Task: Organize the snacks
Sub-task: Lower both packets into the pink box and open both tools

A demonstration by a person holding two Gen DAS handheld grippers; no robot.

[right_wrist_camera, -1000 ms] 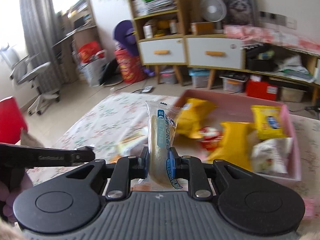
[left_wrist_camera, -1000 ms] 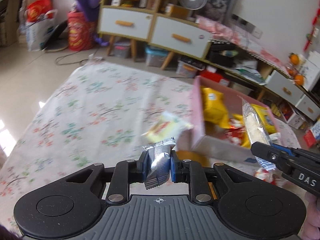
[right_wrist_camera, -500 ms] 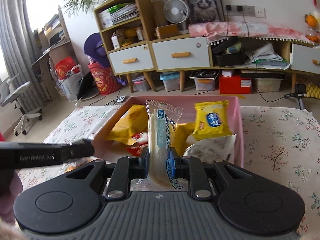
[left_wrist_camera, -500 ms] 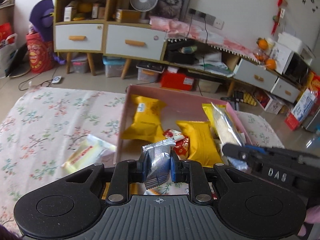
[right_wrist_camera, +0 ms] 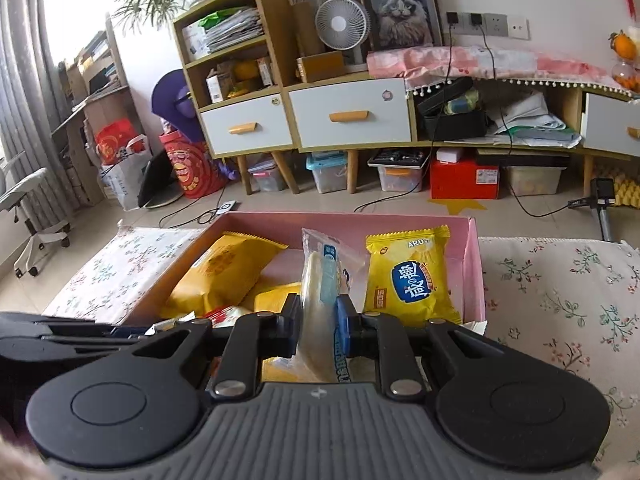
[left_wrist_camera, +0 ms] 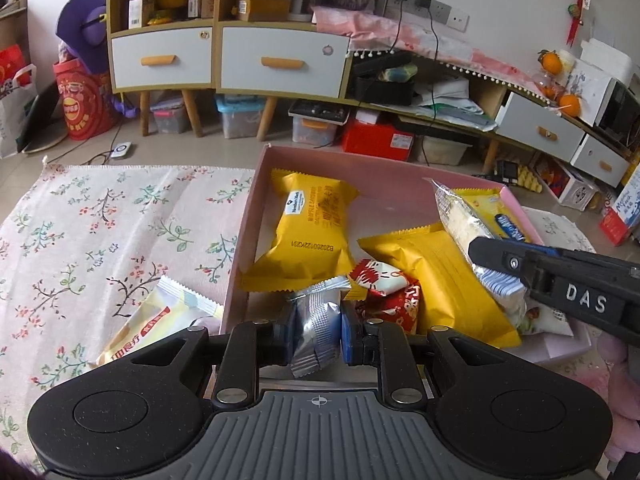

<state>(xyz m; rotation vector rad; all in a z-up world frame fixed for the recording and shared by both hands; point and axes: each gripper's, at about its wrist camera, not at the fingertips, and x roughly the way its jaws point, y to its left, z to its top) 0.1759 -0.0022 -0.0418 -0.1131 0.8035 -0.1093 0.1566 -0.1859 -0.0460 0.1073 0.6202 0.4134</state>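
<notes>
We hold both grippers over the pink box (left_wrist_camera: 256, 200) on the floral cloth (left_wrist_camera: 100, 220). Left gripper (left_wrist_camera: 318, 330): jaws clamped tight on a silver wrapped snack (left_wrist_camera: 316, 320), at the box's near left corner. Right gripper (right_wrist_camera: 318, 322): jaws clamped on a long clear-wrapped cracker pack (right_wrist_camera: 320, 280), above the yellow packets (left_wrist_camera: 312, 224) lying inside
</notes>
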